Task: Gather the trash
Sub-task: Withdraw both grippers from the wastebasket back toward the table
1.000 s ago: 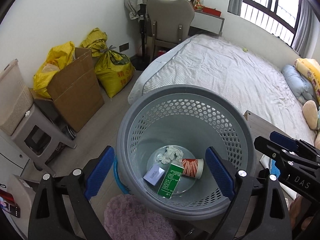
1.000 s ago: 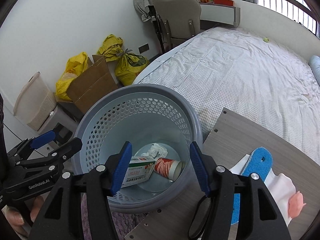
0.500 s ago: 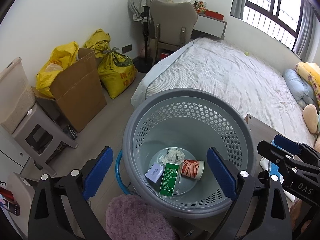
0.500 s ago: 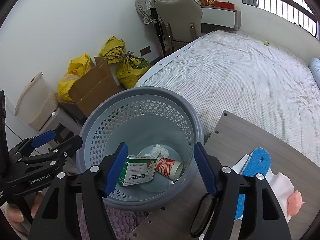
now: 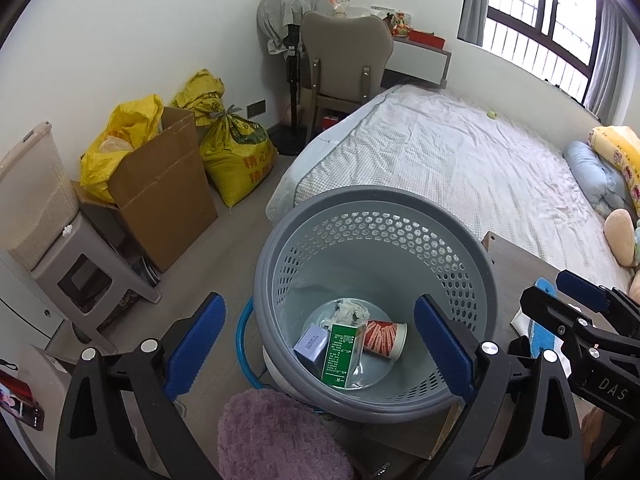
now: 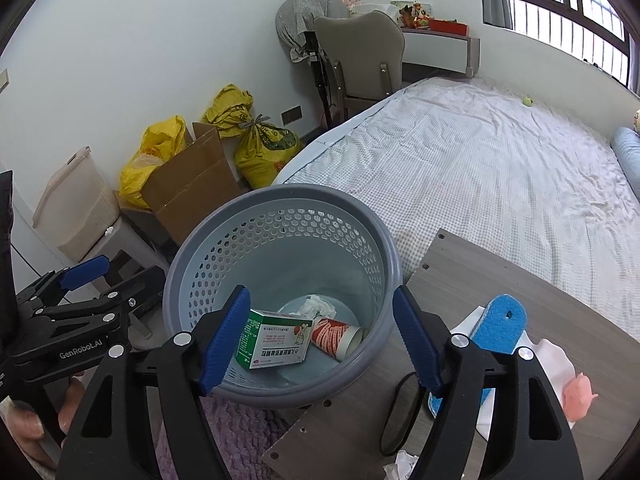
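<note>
While the right gripper (image 6: 320, 336) is opening with nothing pressed between its pads, the left gripper (image 5: 316, 344) stands wide and empty. Inside the grey basket (image 6: 200, 264), the green box (image 6: 276, 338) hides part of the paper cup (image 6: 336, 332) at three o'clock, and the print is unreadable.

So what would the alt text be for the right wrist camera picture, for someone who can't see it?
A grey perforated bin seen from above holds a green-and-white box, a red paper cup and crumpled tissue. The right gripper hangs over it, jaws opening with nothing between them; a bed lies behind.
</note>
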